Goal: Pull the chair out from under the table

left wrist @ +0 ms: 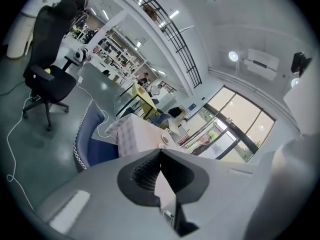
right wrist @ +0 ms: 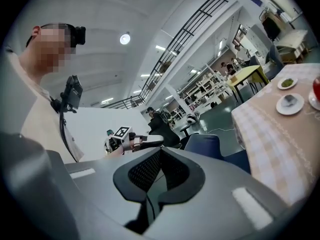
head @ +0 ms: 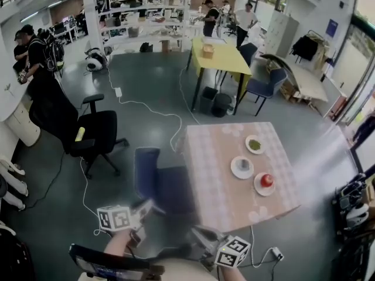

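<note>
The blue chair [head: 161, 183] stands tucked against the left edge of the table [head: 214, 206] as we look down on it. Its seat reaches to the hanging checked cloth and its backrest is on the side away from the table. We see the left gripper [head: 146, 206] just beside the chair's near end, its jaws closed together with nothing between them. Blur keeps us from telling whether it touches the chair. The right gripper [head: 196, 234] is nearer the table's corner, its jaws likewise pressed together and empty. Each gripper carries a cube of black-and-white square markers, which are patterns rather than words.

On the pink-and-white cloth sit three white plates: one with something green [head: 255, 144], one with a small grey item [head: 242, 167] and one with a red object [head: 265, 182]. A white cable [head: 146, 107] snakes over the grey floor behind the chair. A black office chair [head: 94, 134] stands to the left with a yellow item on its seat.

Farther back we see a yellow table [head: 225, 57] with a small box on it, white shelving and several people standing. A blue sign [head: 331, 27] hangs on the right wall, too small for us to read.
</note>
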